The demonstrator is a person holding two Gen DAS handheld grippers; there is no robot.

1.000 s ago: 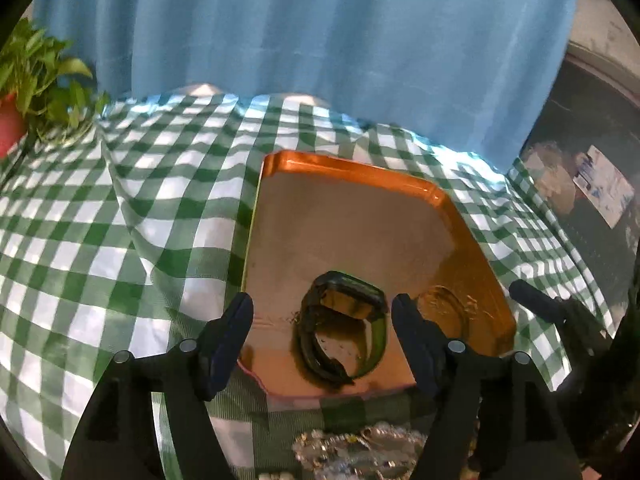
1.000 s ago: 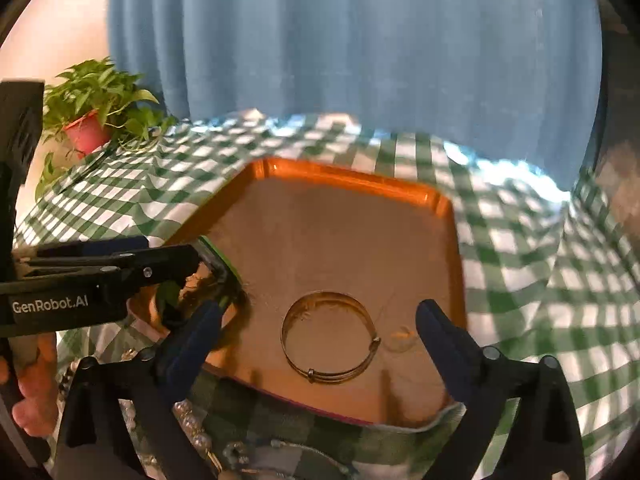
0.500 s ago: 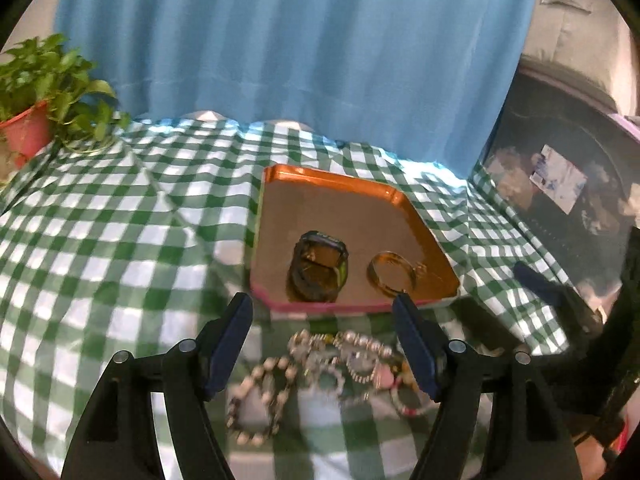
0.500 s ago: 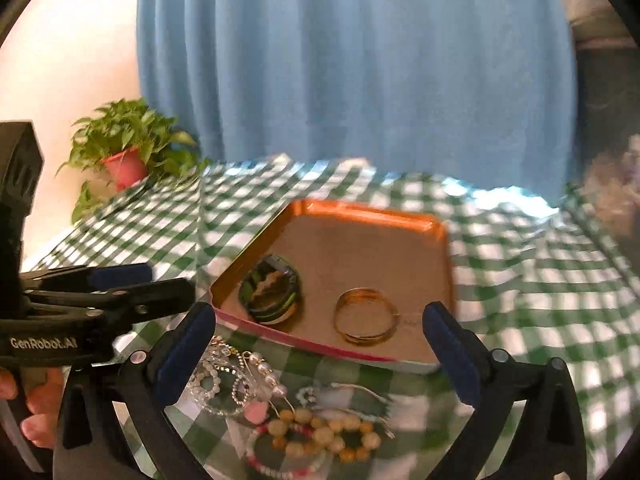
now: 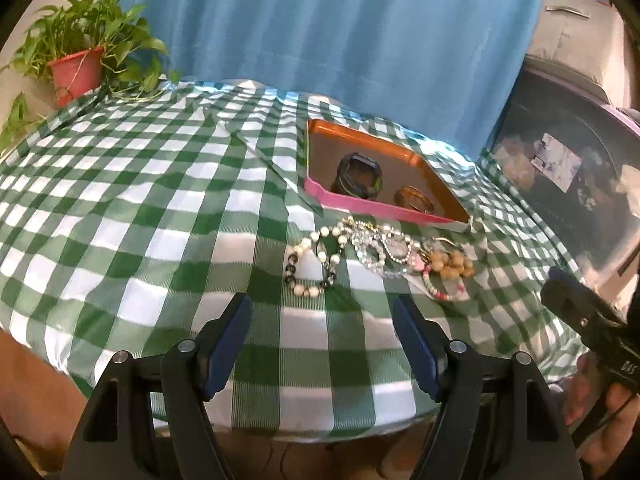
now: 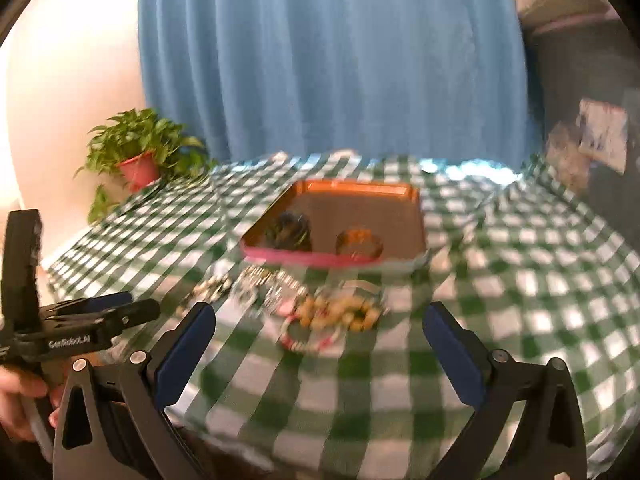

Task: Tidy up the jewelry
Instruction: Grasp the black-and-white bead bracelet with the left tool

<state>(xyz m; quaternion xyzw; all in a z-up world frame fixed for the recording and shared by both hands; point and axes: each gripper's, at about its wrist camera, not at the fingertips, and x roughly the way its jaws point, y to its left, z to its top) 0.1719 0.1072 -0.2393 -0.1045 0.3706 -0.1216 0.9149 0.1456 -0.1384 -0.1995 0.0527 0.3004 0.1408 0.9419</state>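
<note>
Right hand-held gripper hanging over the checked tabletop, jaws spread wide, nothing between them. Just beyond, a blurred heap of beaded bracelets. Behind that, orange tray carrying a dark watch and a gold bangle. Left hand-held gripper poking in at the left edge. Potted plant at the far corner.

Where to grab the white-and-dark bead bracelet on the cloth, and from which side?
Take the bead bracelet across its near arc, coming from above at the near edge. It lies flat as an open loop, leftmost in the pile, so that arc is clear of the crystal strands.
</note>
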